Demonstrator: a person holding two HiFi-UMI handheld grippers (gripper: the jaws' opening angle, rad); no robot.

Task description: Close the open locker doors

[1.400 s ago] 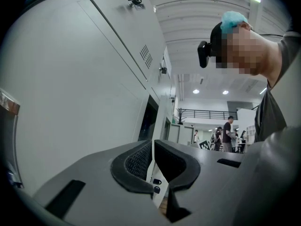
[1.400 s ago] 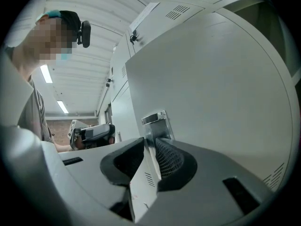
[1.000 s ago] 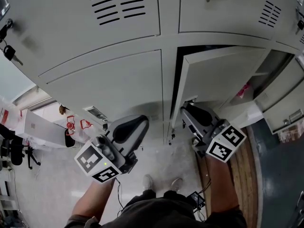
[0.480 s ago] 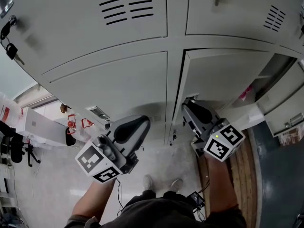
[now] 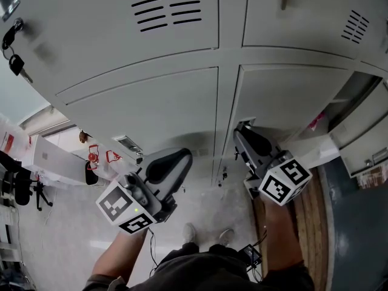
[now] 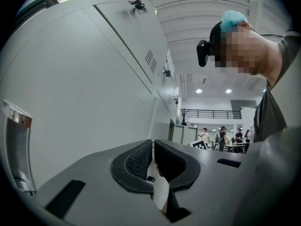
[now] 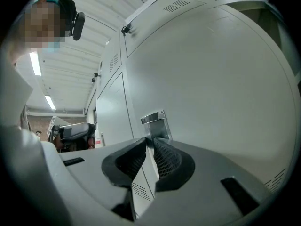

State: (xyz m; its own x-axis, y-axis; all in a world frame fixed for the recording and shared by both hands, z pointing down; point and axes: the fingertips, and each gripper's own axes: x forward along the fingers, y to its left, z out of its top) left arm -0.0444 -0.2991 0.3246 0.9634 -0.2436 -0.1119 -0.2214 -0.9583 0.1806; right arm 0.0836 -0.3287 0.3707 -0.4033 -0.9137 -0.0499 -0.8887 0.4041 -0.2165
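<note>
A bank of pale grey sheet-steel lockers point(image 5: 139, 53) fills the head view from 9 through 12 to 3 o'clock. The panels are flat and matt, and the upper doors have slanted louvre slots point(image 5: 170, 5).

The lower locker door point(image 5: 291, 99), right of centre, lies almost flush with its frame, with only a thin dark seam down its left edge. At 3 o'clock a further door point(image 5: 364, 144) hangs open, with something pink point(image 5: 314, 123) on the shelf behind it.

Speckled pale floor point(image 5: 203, 202) runs below the lockers, and wooden boards point(image 5: 312, 214) lie at 4 o'clock.

The right claw point(image 5: 241, 132) points at the lower left corner of the near-shut door. In the right gripper view this claw point(image 7: 149, 142) shows ribbed black pads with a narrow slit between them. They have just been closing and nothing is between them. A bright chrome pull plate point(image 7: 154, 119) sits just past the tips.

The left claw point(image 5: 183, 157) hangs at 6 o'clock before the closed lower door beside it. In the left gripper view its point(image 6: 153, 145) pad tips are together and hold nothing.

Both claws carry cubes with black-and-white square markers. A bunch of dark keys point(image 5: 13, 62) dangles from a lock at 10 o'clock.
</note>
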